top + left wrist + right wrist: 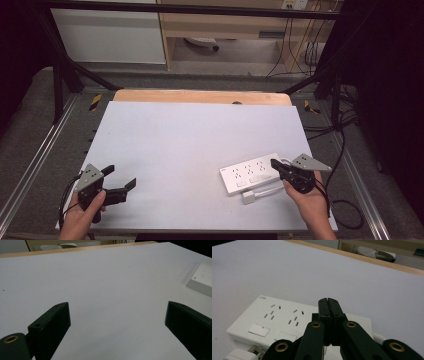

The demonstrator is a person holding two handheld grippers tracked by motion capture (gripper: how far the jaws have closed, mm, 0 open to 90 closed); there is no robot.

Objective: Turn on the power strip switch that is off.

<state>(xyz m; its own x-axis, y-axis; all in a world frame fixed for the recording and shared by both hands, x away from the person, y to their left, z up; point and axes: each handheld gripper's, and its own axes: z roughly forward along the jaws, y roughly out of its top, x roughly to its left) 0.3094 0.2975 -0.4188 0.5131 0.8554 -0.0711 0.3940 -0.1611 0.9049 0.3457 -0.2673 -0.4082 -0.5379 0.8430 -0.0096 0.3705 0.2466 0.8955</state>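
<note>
Left hand (82,212): at the near left corner of the table (190,135), gripping its tool.
Left gripper (120,181): held low over bare white tabletop, jaws spread wide, nothing between them.
Power strip (250,172): white, lying flat at the near right of the table, sockets up, well apart from the left gripper.
Plug (248,197): white, lying just in front of the strip on its cable.
Right gripper (274,163): jaws pressed together, empty, poised over the strip's right end.
Right hand (310,200): at the table's near right edge.
</note>
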